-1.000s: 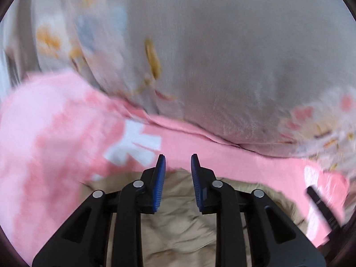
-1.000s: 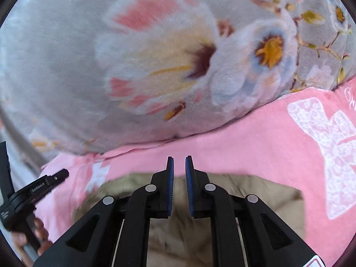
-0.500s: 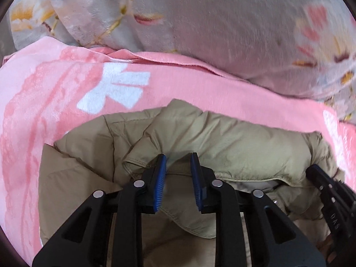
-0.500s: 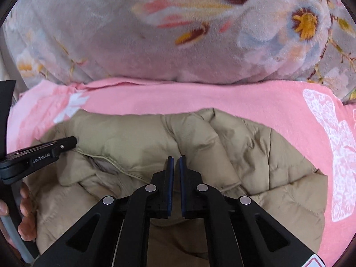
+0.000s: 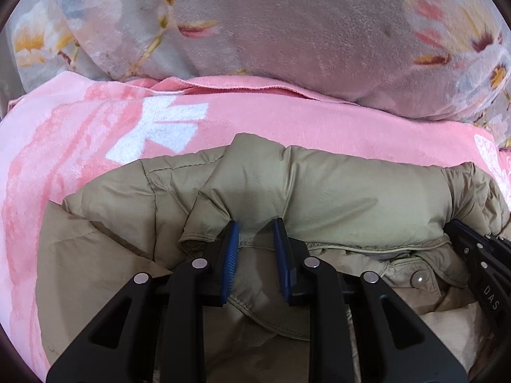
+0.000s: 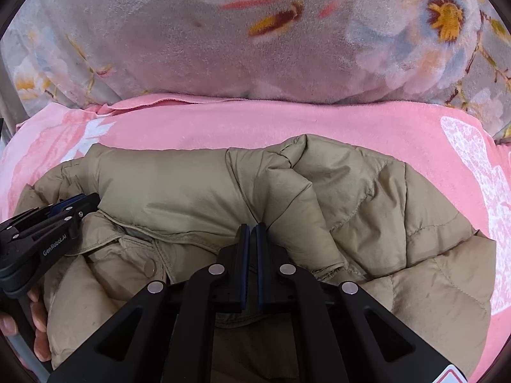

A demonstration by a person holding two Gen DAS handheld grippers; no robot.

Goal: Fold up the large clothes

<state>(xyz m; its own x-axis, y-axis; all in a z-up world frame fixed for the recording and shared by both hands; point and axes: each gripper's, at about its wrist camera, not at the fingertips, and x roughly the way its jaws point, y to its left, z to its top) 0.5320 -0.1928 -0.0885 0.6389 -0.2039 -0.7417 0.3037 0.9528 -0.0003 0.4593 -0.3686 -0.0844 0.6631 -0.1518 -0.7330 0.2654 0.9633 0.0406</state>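
- Left edge first: the pink blanket spreads out around the khaki puffer jacket, which lies bunched on top of it, in front of the grey floral bedding at the back.
- Now the left gripper: its fingers stand slightly apart, straddling a puffy fold at the jacket's hem edge. Fabric sits between the blue pads, but I cannot tell whether they bite it or merely flank it.
- Moving right along the jacket, a snap button shows on the placket, just beside the right tool's black frame.
- On to the right gripper: its jaws have just been closing and now sit pressed together at a crease of the jacket, with no cloth clearly visible between them.
- Risk, as I read it: if the right side lifts with nothing caught, only the left corner rises and the jacket twists instead of folding.
- Slippery padded shell could also slide out of the left's loose straddle.
- A hand grips the left tool's handle, close to the cloth and liable to snag it.
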